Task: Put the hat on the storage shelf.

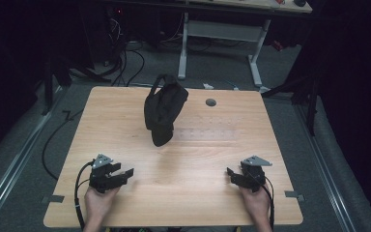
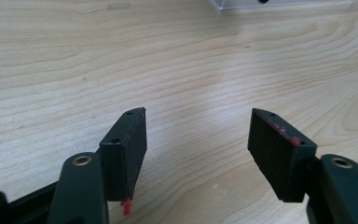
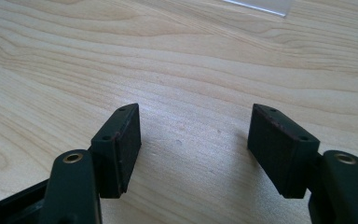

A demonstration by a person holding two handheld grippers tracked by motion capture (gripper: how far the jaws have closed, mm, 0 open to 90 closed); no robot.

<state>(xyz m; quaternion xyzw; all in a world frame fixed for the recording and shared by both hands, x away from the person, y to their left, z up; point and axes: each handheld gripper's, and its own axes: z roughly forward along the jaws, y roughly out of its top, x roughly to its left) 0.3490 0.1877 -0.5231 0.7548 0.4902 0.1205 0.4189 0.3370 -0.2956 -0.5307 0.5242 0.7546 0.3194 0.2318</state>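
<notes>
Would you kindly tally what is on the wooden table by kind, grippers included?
Black bags: 1
Hand-held grippers: 2, the left gripper and the right gripper, both with jaws apart and empty
Total: 3 on the table

Looks like a lab or recording room where I work: my light wood table (image 1: pixel 183 193) on grey carpet (image 1: pixel 24 159), black curtains (image 1: pixel 357 96) at the sides, loose cables (image 1: pixel 125 63) and a white-legged desk (image 1: pixel 222 29) behind.
</notes>
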